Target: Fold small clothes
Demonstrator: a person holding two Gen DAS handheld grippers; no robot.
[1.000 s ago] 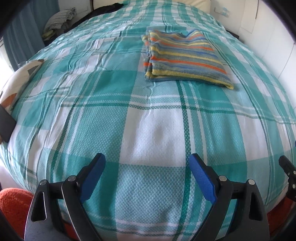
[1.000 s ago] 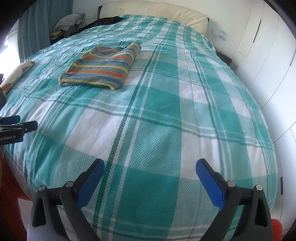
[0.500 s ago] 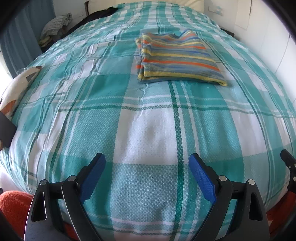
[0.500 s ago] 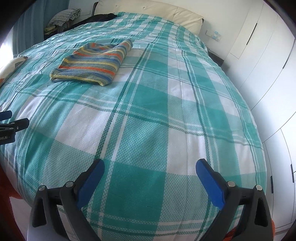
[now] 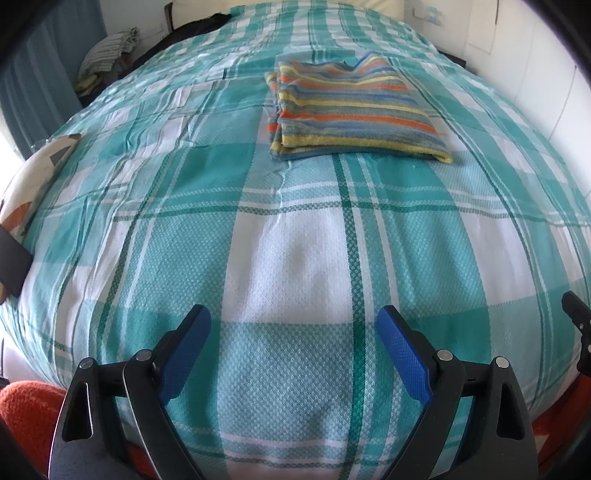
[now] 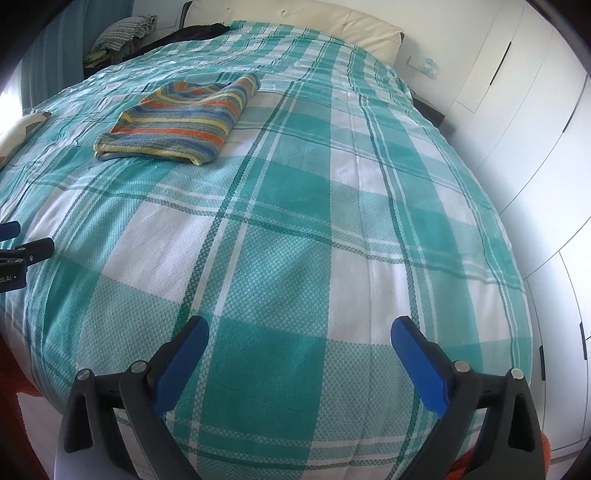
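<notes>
A striped garment (image 5: 351,110), blue, orange and yellow, lies folded in a neat rectangle on the teal plaid bed (image 5: 303,258). It also shows in the right wrist view (image 6: 184,118), at the far left. My left gripper (image 5: 293,321) is open and empty near the foot edge of the bed, well short of the garment. My right gripper (image 6: 299,332) is open and empty, also near the foot edge, to the right of the garment. The left gripper's tip shows at the left edge of the right wrist view (image 6: 26,251).
A patterned pillow (image 5: 33,181) lies at the bed's left edge. White wardrobe doors (image 6: 535,147) stand along the right. A pile of clothes (image 6: 125,33) sits at the far left by the cream headboard (image 6: 295,26). Orange fabric (image 5: 26,410) lies below the bed.
Both grippers have drawn slightly back and shifted; the folded garment sits a little more to the left in both views. Both stay open and empty.
</notes>
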